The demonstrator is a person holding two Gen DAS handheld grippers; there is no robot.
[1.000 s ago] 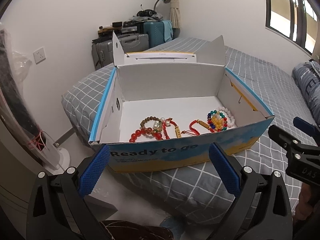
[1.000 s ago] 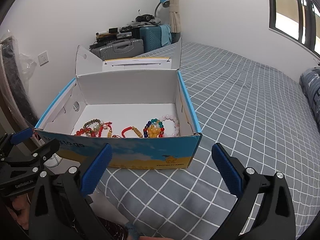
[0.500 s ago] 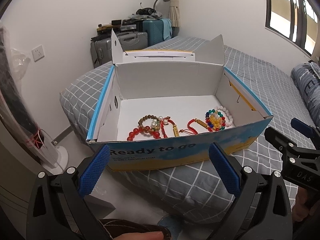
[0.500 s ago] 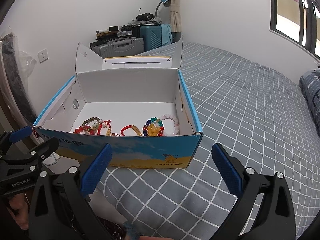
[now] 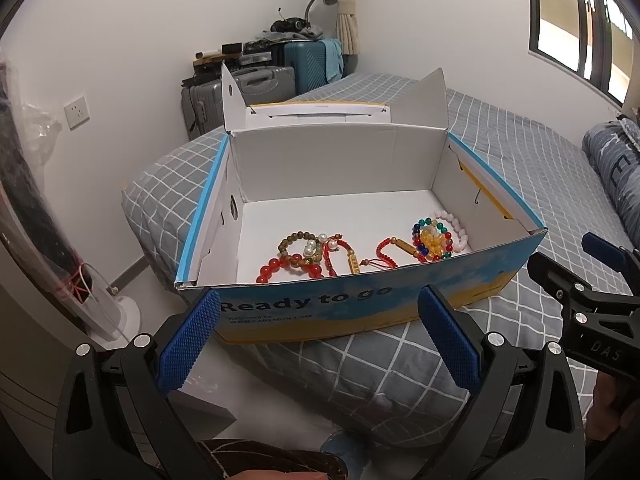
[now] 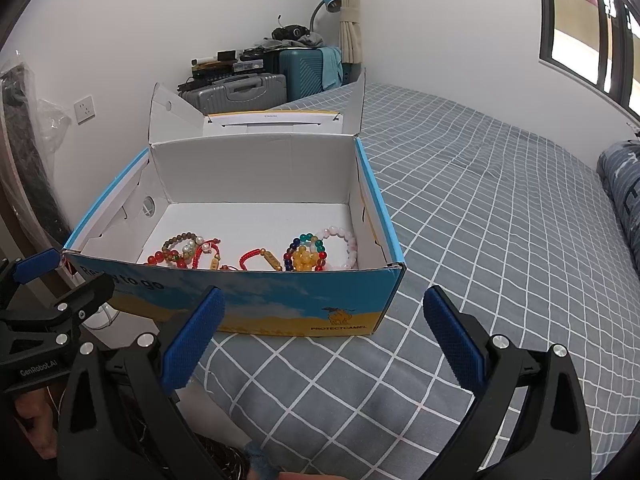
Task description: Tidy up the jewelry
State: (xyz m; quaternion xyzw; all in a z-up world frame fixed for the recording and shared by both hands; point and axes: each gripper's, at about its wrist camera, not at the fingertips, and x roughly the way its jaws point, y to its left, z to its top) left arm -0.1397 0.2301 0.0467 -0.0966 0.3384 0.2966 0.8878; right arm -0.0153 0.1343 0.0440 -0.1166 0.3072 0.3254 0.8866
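The bracelets lie in a loose row along the near wall on the floor of the open cardboard box [image 5: 360, 304], which sits on the corner of the bed [image 6: 500, 240]; from the left gripper [image 5: 318, 344] they are at about 12 o'clock, from the right gripper [image 6: 320, 340] at about 11 o'clock. Both grippers hang short of the box with jaws spread wide and empty. The strung beads look light, limp and smooth, so they will likely sag and swing when lifted. The red bead bracelet [image 5: 288, 270], the brown bead bracelet [image 5: 298, 240] and a red cord bracelet [image 5: 340, 254] overlap and may drag together. The multicoloured bead bracelet [image 5: 434, 238] touches the pink bead bracelet [image 5: 454, 226]. Pinching across a single strand at a free outer arc seems safest
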